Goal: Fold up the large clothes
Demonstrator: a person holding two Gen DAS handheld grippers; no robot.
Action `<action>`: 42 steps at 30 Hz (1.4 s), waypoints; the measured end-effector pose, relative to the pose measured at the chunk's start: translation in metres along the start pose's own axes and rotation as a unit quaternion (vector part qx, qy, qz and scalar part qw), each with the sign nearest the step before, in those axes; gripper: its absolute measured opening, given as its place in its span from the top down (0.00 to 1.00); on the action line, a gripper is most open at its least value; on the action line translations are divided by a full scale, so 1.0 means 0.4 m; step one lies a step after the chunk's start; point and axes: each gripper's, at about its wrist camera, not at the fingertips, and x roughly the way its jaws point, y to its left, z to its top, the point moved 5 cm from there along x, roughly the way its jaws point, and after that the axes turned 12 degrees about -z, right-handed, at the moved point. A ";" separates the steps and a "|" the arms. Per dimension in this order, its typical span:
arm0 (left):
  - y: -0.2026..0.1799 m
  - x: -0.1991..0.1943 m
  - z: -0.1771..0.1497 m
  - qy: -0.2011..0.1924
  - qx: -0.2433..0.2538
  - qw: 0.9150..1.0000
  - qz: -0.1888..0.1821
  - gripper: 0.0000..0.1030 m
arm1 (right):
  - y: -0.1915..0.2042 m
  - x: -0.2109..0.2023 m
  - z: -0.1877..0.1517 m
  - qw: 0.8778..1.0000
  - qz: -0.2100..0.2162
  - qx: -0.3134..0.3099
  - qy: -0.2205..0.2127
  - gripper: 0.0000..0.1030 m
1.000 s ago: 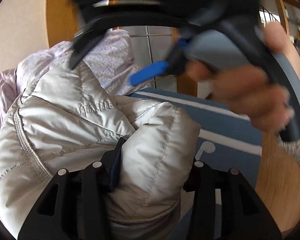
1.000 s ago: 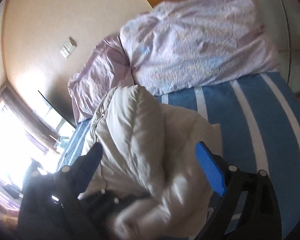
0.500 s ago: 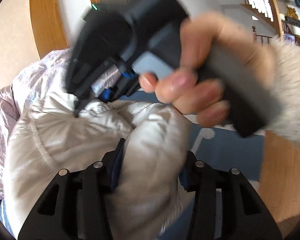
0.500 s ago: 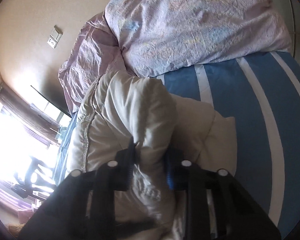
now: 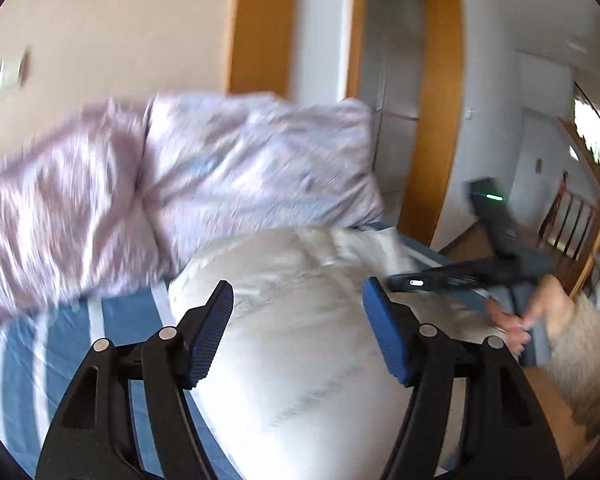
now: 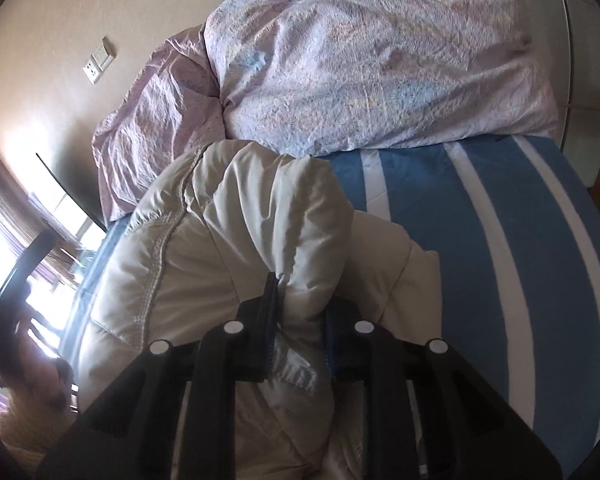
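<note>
1. Jacket (image 6: 236,248), a pale quilted one, lay bunched on the blue striped bed (image 6: 520,240), its far end touching the lilac pillows (image 6: 360,60) by the wall.
2. My right tongs (image 6: 296,320) were clenched on a puffy fold of it, probably a sleeve, near the middle of the heap.
3. My left tongs (image 5: 300,320) were opening, nothing pinched between the pads, which hung above the jacket's rounded bulk.
4. I judged the fold partly done: the coat was gathered into a thick bundle, but it was neither flat nor squared, and the pinched fold had yet to be laid down.
5. Open sheet lay to the right of the jacket in my right view, with the bed's edge and wooden floor beyond; the pillows crowded the far side, so room to spread was on the near and right sides.
6. The left view was blurred.
</note>
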 end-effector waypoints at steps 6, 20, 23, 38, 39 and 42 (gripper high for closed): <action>0.035 0.078 -0.073 0.048 -0.036 0.998 0.007 0.35 | -0.025 0.034 -0.026 1.000 -0.014 0.010 -0.002 0.79; 0.009 0.172 -0.135 0.087 0.010 0.994 0.059 0.34 | -0.055 0.101 -0.074 0.999 -0.028 0.028 -0.013 0.76; 0.008 0.178 -0.147 0.086 0.013 0.994 0.063 0.34 | -0.059 0.112 -0.077 0.999 -0.028 0.030 -0.012 0.76; -0.003 0.217 -0.182 0.063 0.039 0.993 0.093 0.33 | -0.083 0.143 -0.086 0.998 -0.016 0.053 -0.013 0.75; -0.003 0.217 -0.182 0.063 0.039 0.993 0.094 0.33 | -0.085 0.140 -0.087 0.998 -0.016 0.059 -0.018 0.75; -0.006 0.215 -0.178 0.068 0.045 0.992 0.096 0.33 | -0.088 0.106 -0.077 0.997 -0.044 0.062 -0.021 0.69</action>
